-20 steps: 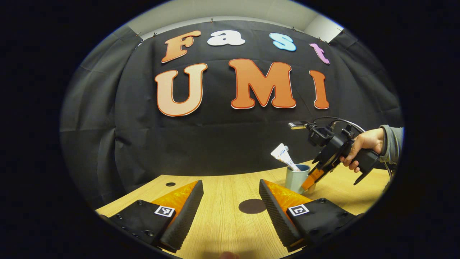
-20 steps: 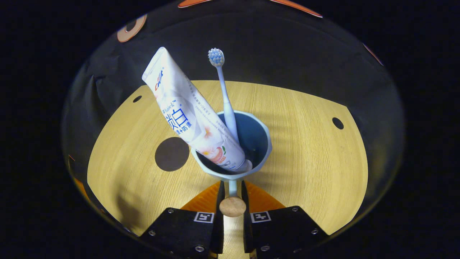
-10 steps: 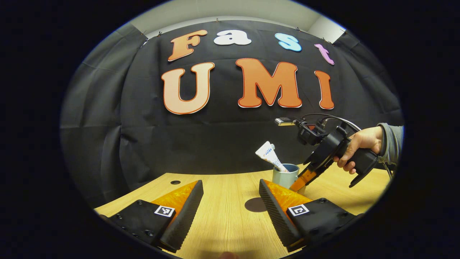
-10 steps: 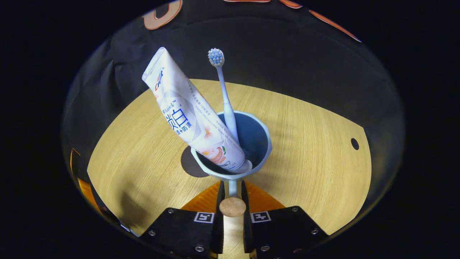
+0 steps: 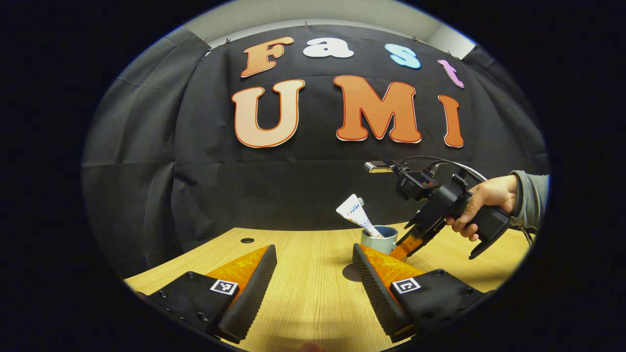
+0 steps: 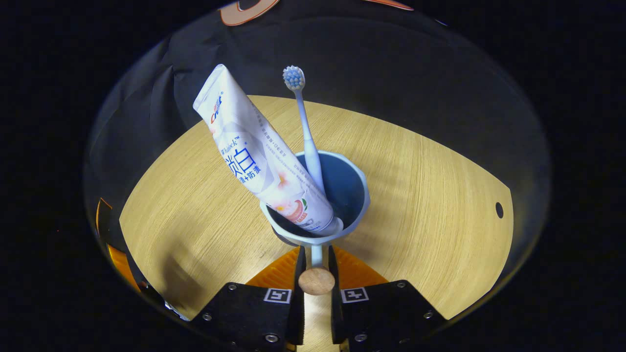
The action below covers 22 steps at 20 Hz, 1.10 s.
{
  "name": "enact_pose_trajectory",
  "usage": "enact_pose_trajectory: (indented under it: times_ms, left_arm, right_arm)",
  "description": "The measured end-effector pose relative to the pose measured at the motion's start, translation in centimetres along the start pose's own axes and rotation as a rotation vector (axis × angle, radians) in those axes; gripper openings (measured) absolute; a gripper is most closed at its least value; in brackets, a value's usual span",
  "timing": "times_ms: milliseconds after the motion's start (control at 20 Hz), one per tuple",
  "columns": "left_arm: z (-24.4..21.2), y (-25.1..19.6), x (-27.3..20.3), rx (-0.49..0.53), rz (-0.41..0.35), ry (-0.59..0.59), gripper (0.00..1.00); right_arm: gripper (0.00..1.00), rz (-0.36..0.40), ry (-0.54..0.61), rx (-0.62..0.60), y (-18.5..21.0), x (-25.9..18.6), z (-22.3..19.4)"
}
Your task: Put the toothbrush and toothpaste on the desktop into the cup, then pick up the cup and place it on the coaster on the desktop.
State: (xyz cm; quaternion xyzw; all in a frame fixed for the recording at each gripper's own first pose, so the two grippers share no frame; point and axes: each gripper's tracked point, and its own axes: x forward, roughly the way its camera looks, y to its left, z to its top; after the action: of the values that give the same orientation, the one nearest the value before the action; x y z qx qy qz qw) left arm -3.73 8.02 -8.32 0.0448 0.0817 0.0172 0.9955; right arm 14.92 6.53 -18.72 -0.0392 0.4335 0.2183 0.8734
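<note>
A pale blue cup holds a white toothpaste tube leaning left and a light blue toothbrush standing bristles up. My right gripper is shut on the cup's thin handle, whose round wooden end sits between the fingers. A dark sliver of the coaster shows under the cup's left side. In the left gripper view the cup and tube stand over the dark coaster, with the right gripper held by a hand. Whether the cup rests on the coaster is hidden. My left gripper is open and holds nothing.
The wooden desk has small round holes, one at the right and one at the back left. The black cloth wall stands close behind the desk. A grey sleeve reaches in from the right.
The right gripper has carried the cup leftward across the desk until the coaster slid almost wholly beneath it. The left gripper stayed open and turned slightly.
</note>
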Motion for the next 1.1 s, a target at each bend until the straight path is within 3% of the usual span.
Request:
enact_pose_trajectory:
  times_ms: [600, 900, 1050, 1100]
  left_arm:
    - [-4.6, 2.3, 0.8, -0.038, 0.047, 0.120, 0.99]
    - [-4.4, 1.5, 1.5, -0.036, 0.046, 0.127, 0.99]
    - [-3.6, 0.4, 1.9, -0.020, 0.035, 0.115, 0.99]
    - [-3.5, 0.0, 2.1, -0.012, 0.028, 0.115, 0.99]
  right_arm:
    - [0.22, 0.024, 0.041, -0.018, -0.1, -0.4, -0.2]
    - [0.36, 0.037, -0.072, -0.005, -0.7, -3.0, 1.4]
    - [0.49, 0.058, -0.153, -0.006, -1.0, -4.6, 1.8]
    - [0.48, 0.047, -0.193, -0.002, -1.4, -4.9, 2.0]
